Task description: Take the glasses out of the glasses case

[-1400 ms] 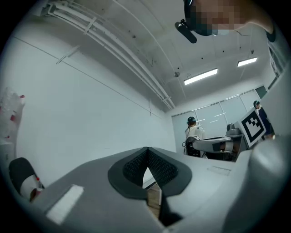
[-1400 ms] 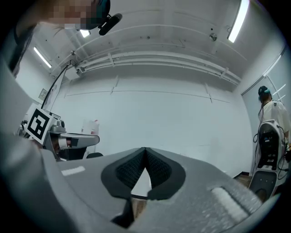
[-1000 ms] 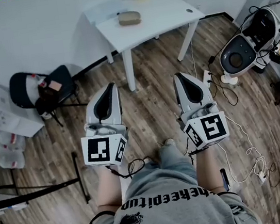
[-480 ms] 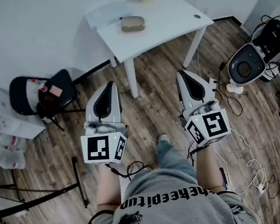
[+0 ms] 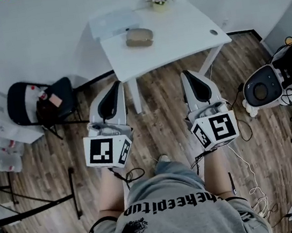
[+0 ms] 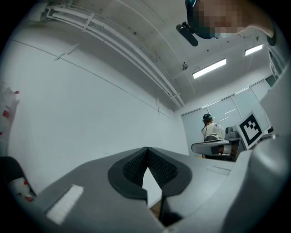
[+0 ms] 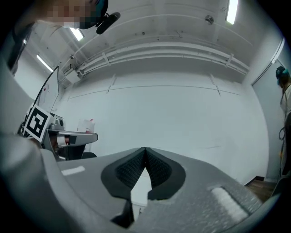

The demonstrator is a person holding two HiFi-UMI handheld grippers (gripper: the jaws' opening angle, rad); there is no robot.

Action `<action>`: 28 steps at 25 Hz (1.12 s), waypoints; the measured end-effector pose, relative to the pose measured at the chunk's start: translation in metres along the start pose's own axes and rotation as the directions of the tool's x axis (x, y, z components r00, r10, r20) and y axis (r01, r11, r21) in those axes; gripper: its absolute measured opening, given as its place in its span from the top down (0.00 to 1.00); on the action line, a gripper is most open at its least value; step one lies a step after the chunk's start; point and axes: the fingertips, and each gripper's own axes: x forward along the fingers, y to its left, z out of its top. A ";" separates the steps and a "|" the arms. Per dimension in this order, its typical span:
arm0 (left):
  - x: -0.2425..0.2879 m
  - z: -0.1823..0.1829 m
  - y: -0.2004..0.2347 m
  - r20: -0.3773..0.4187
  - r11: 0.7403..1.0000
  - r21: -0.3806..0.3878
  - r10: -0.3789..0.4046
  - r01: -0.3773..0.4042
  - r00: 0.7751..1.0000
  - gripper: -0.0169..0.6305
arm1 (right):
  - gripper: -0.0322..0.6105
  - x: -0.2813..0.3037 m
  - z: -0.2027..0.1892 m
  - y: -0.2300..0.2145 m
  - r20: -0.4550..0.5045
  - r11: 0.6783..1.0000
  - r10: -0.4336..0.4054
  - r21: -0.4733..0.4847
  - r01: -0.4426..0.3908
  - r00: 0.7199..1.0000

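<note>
A closed brownish glasses case (image 5: 139, 37) lies on the small white table (image 5: 176, 27) ahead, near the table's middle. The glasses themselves are not visible. My left gripper (image 5: 116, 85) hangs over the wood floor, short of the table's front edge, its jaws shut with tips touching and nothing between them. My right gripper (image 5: 186, 74) is level with it on the right, also shut and empty. In the left gripper view the tips (image 6: 147, 149) meet against a white wall. The right gripper's tips (image 7: 144, 149) do the same in the right gripper view.
A small flower pot (image 5: 158, 0) and a sheet of paper (image 5: 113, 21) sit at the table's far side. A black chair (image 5: 40, 102) with a bag stands at left, a white round machine (image 5: 271, 81) with cables at right. Black stand legs (image 5: 35, 208) cross the floor at lower left.
The view has shifted forward and left: the table sits closer and more central, the white machine has slid toward the right edge. Both grippers stay shut, held side by side.
</note>
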 end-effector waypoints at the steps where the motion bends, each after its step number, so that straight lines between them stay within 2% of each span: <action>1: 0.009 -0.001 -0.002 0.002 1.000 0.005 0.008 -0.008 1.000 0.94 | 0.95 0.005 -0.002 -0.009 0.001 1.000 0.011 0.000 -0.011 1.000; 6: 0.046 -0.008 -0.009 0.006 0.999 0.022 0.040 -0.041 0.999 0.94 | 0.95 0.030 -0.011 -0.043 0.005 0.998 0.058 0.012 -0.058 0.998; 13: 0.079 -0.019 0.001 -0.016 0.998 0.024 0.051 -0.050 0.999 0.94 | 0.95 0.055 -0.027 -0.060 -0.008 0.996 0.084 0.045 -0.083 0.996; 20: 0.125 -0.035 0.024 -0.015 1.000 0.018 -0.004 0.005 1.000 0.94 | 0.95 0.095 -0.042 -0.081 -0.019 0.998 0.035 0.053 -0.033 0.999; 28: 0.193 -0.056 0.081 -0.042 0.998 0.013 -0.067 0.067 0.997 0.94 | 0.95 0.175 -0.060 -0.103 -0.036 0.996 -0.031 0.079 0.034 0.999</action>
